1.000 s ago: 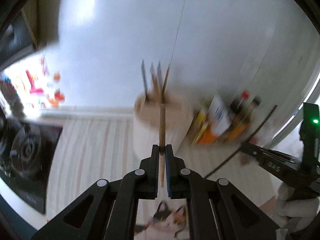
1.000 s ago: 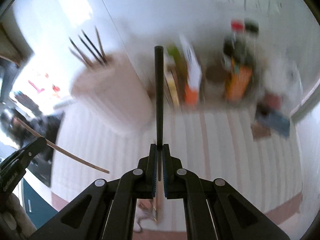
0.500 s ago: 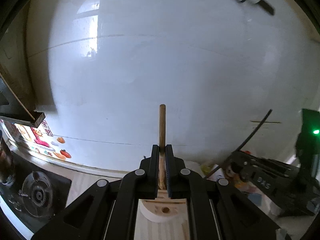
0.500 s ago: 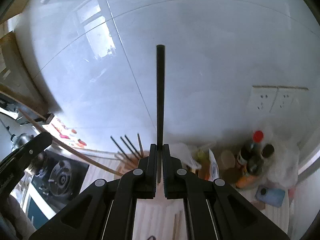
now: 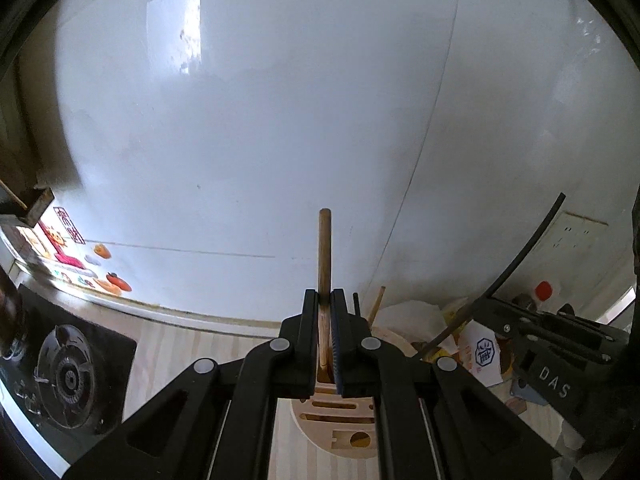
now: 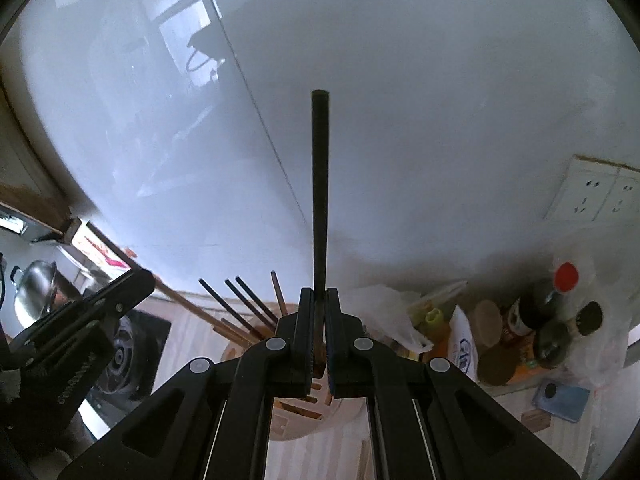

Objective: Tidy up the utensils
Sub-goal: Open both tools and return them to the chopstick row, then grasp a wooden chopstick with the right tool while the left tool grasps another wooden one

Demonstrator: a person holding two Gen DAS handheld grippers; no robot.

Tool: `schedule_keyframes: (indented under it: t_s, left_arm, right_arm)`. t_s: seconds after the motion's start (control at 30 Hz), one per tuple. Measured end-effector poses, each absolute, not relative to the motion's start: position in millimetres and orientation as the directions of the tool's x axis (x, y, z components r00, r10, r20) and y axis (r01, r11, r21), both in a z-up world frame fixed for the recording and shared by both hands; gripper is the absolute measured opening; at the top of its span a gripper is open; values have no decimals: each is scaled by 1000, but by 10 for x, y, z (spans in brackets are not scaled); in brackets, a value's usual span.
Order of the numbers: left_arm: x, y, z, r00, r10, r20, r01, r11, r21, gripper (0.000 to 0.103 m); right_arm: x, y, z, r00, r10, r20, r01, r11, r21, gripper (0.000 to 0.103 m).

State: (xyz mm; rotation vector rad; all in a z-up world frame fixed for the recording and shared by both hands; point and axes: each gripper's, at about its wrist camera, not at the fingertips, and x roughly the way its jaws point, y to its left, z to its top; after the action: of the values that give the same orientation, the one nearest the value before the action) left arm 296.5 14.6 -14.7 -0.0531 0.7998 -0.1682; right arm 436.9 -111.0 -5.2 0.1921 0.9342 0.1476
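L gripper clenched on wooden chopstick, above holder | R gripper clenched on black chopstick, tilted down

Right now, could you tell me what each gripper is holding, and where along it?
The left gripper clamps a wooden chopstick near its lower end; the right gripper clamps a black chopstick low down too.

- Glossy white tiled wall fills most of view, window reflection at 11 o'clock.
- Double socket at 3 o'clock.
- Pale wood-stripe counter, gas hob at 8 o'clock.
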Motion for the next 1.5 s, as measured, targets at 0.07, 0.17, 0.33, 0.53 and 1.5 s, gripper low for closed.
schedule_keyframes:
  t_s: [0.07,0.17,0.33,0.53,1.5]
  left_arm:
    - [2963,126,-157,666,-176,-724,134,984,-116,5]
    - [2946,169,-152,645,-191,-740,113,982,-155,8]
    - [2804,269,-91,670,-145,-728,67,989,-135,61]
    - [2541,427,-162,690,-109,-715,24,992,-127,98]
    - [1761,307,-3057,217,135,-967,-33,991,131,103]
  right_arm:
    - [4416,-1069,-122,561,212,-800,-52,974,221,5]
    - [4473,-1040,-243,515,227,-827,-65,972,226,5]
    - [4451,-1079,-316,484,235,-843,-50,969,242,27]
    - [4142,-1217,-233,524,187,-831,-13,977,213,40]
    - [2846,-1446,-3053,73,152,-986,153,975,161,40]
